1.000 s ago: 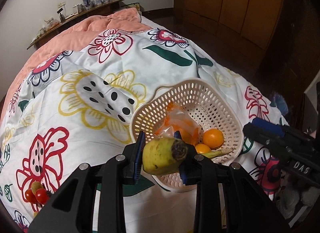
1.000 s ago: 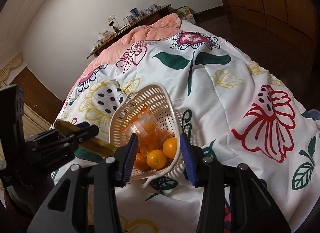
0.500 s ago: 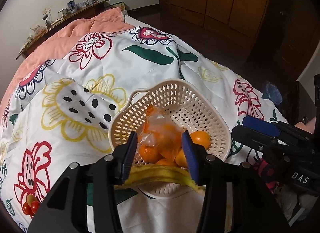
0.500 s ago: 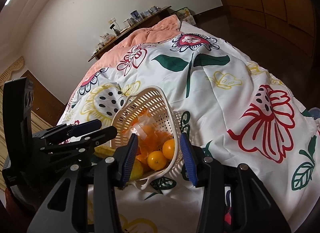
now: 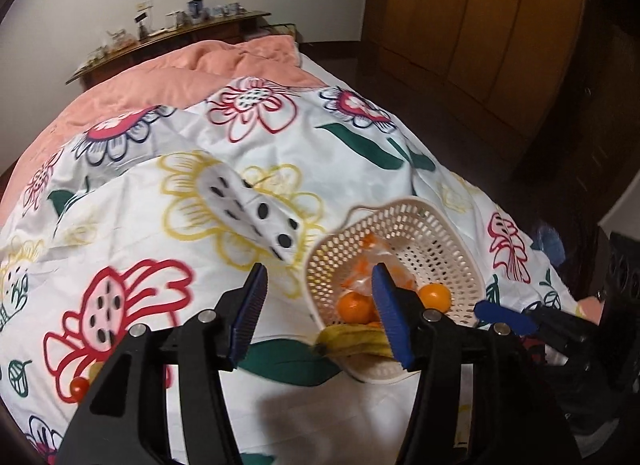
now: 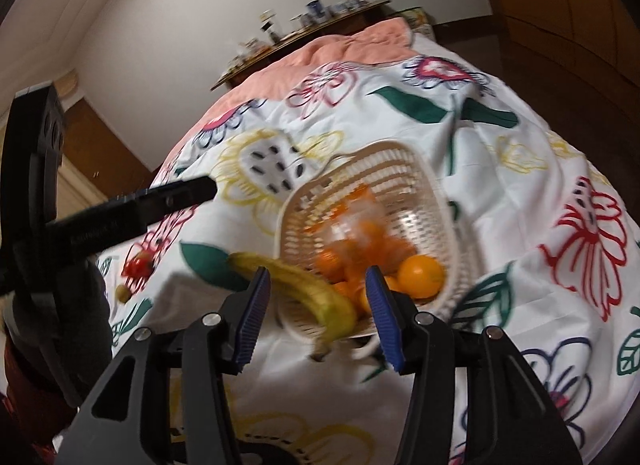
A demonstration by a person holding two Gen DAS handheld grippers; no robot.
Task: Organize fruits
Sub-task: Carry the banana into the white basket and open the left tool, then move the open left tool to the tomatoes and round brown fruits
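Note:
A cream perforated basket (image 5: 416,225) (image 6: 400,169) sits on the flowered bedspread and holds several oranges (image 5: 354,307) (image 6: 422,276) and a clear bag of orange pieces (image 6: 360,221). A yellow-green banana (image 6: 304,289) (image 5: 352,339) lies across the basket's near rim, one end sticking out. My left gripper (image 5: 320,313) is open and empty, left of the basket. My right gripper (image 6: 318,311) is open and empty, just in front of the banana. Cherry tomatoes (image 6: 138,265) (image 5: 79,385) lie on the bedspread to the left.
The bed carries a white flowered quilt (image 5: 240,193) and a salmon blanket (image 5: 180,77) at the far end. A wooden shelf with small items (image 5: 172,37) runs along the wall. Wooden wardrobe doors (image 5: 480,25) stand to the right, past a dark floor.
My left gripper let go of the banana, which now rests on the basket's near rim. The left gripper opened wide and swung left, away from the basket. The right gripper rose slightly.

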